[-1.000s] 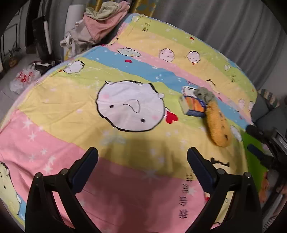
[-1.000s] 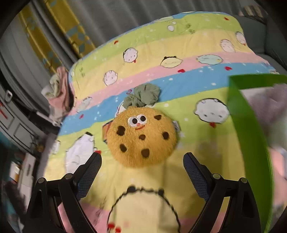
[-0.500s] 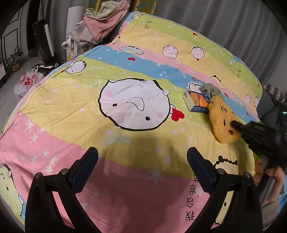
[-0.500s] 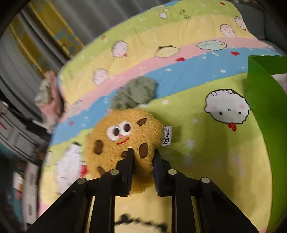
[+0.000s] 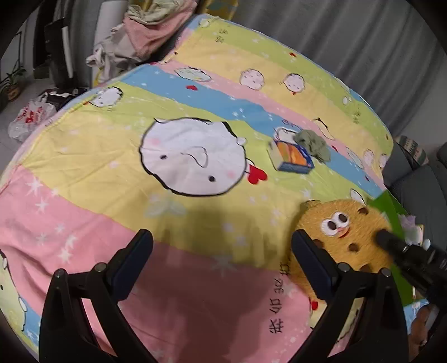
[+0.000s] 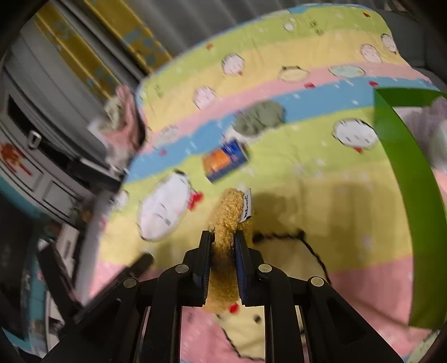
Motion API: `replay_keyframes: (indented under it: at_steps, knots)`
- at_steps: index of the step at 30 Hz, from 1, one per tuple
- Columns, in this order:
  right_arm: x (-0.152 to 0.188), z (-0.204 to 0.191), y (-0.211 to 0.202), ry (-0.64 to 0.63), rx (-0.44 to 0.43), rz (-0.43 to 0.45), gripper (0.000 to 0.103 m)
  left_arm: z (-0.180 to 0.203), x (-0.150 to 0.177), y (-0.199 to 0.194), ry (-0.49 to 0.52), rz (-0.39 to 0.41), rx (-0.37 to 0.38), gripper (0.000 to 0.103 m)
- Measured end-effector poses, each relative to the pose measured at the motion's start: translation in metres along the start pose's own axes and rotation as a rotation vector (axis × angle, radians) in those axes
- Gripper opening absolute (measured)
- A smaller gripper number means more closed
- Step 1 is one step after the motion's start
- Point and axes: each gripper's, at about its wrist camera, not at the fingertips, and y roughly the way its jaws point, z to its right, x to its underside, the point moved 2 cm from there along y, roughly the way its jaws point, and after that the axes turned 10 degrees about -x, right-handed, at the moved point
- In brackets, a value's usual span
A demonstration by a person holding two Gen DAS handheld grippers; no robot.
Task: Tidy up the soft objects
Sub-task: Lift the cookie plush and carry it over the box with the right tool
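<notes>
While the right hand-held gripper is clamped tight on the edge of the cookie plush toy, the toy stands on edge between its two pads, seen end-on in the right wrist view with a white tag at its upper end. From the left wrist view the same toy shows its face with two eyes and dark chips, raised over the bed's striped cartoon blanket, and the right hand-held gripper bites its right rim. Just beside the toy on the right stands a green bin with something pale inside. Farther back on the blanket lie a small blue and orange box and a crumpled grey-green cloth, the two touching. The left hand-held gripper hangs over the pink stripe with its jaws spread wide and nothing between them. Beyond the bed's far corner sits a heap of clothes.
</notes>
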Motion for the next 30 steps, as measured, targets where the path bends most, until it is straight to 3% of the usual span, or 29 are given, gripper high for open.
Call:
replay_keyframes:
  at_steps: [2, 3, 5, 7, 9, 14, 18, 20, 23, 26, 28, 30]
  knots:
    - [0.003, 0.006, 0.004, 0.008, 0.049, -0.045, 0.019, 0.005, 0.003, 0.001, 0.011, -0.013, 0.016, 0.098]
    - [0.002, 0.01, 0.006, 0.006, 0.074, -0.076, 0.025, 0.008, 0.005, 0.001, 0.017, -0.024, 0.034, 0.098]
    - [-0.002, 0.02, 0.007, 0.003, 0.089, -0.111, 0.044, 0.014, 0.008, 0.0, 0.023, -0.043, 0.084, 0.096]
    - [-0.007, 0.033, 0.003, 0.021, 0.074, -0.09, 0.07, 0.022, 0.011, -0.001, 0.032, -0.054, 0.122, 0.094]
    - [-0.012, 0.047, -0.003, 0.064, 0.072, -0.041, 0.076, 0.031, 0.015, 0.0, 0.05, -0.062, 0.147, 0.091]
    - [-0.016, 0.065, 0.009, 0.1, 0.025, -0.043, 0.076, 0.05, 0.022, 0.008, 0.079, -0.092, 0.194, 0.068]
    - [-0.015, 0.062, 0.031, 0.091, 0.013, -0.093, 0.075, 0.061, 0.028, 0.017, 0.077, -0.155, 0.264, 0.058]
    - [-0.013, 0.062, 0.039, 0.092, 0.013, -0.107, 0.064, 0.064, 0.031, 0.022, 0.066, -0.194, 0.296, 0.04]
    - [-0.008, 0.057, 0.044, 0.05, 0.029, -0.121, 0.056, 0.074, 0.031, 0.023, 0.095, -0.182, 0.307, 0.029]
    - [-0.008, 0.055, 0.04, 0.052, -0.011, -0.119, 0.046, 0.091, 0.032, 0.019, 0.154, -0.162, 0.305, 0.028]
    - [-0.009, 0.055, 0.035, 0.074, -0.068, -0.12, 0.044, 0.101, 0.032, 0.012, 0.193, -0.135, 0.316, 0.028]
    - [-0.011, 0.052, 0.026, 0.062, -0.047, -0.092, 0.044, 0.11, 0.03, 0.002, 0.218, -0.097, 0.341, 0.028]
